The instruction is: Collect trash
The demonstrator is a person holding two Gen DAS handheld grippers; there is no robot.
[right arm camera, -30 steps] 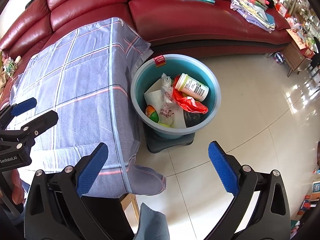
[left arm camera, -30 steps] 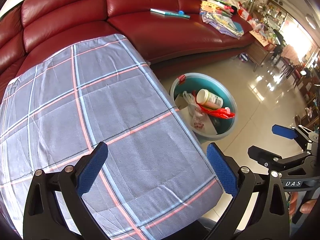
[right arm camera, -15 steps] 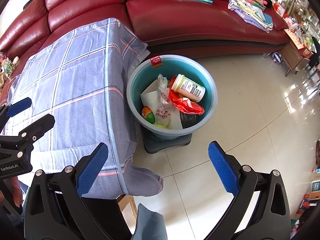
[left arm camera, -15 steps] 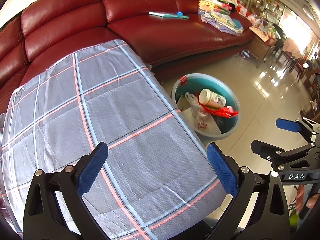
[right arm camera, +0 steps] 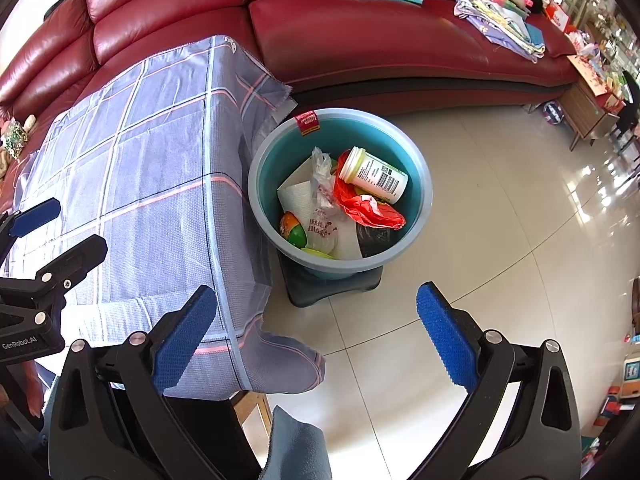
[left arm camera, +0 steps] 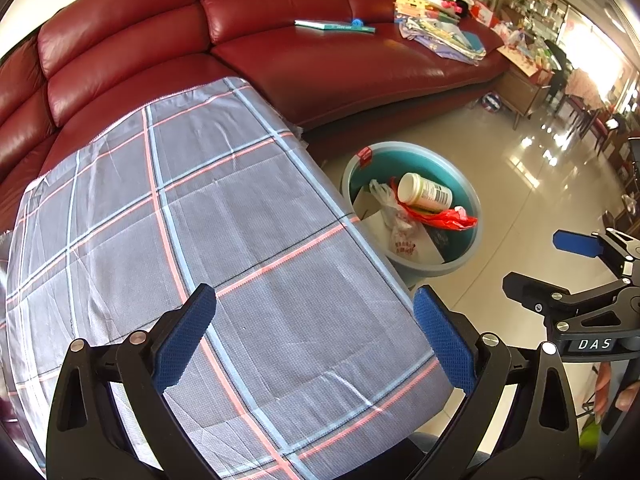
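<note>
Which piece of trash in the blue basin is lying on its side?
The white plastic bottle with the barcode label; it lies tipped across the red plastic bag, unlike the crumpled bags and paper.

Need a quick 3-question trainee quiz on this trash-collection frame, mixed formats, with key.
1. True or false: the left gripper holds trash.
2. What stands beside the checked tablecloth? A) teal bin B) cardboard box C) wire basket
3. Fill in: the white bottle lies on its ____ in the bin.

Key: 1 false, both it and the right gripper are open and empty; 2 A; 3 side.
</note>
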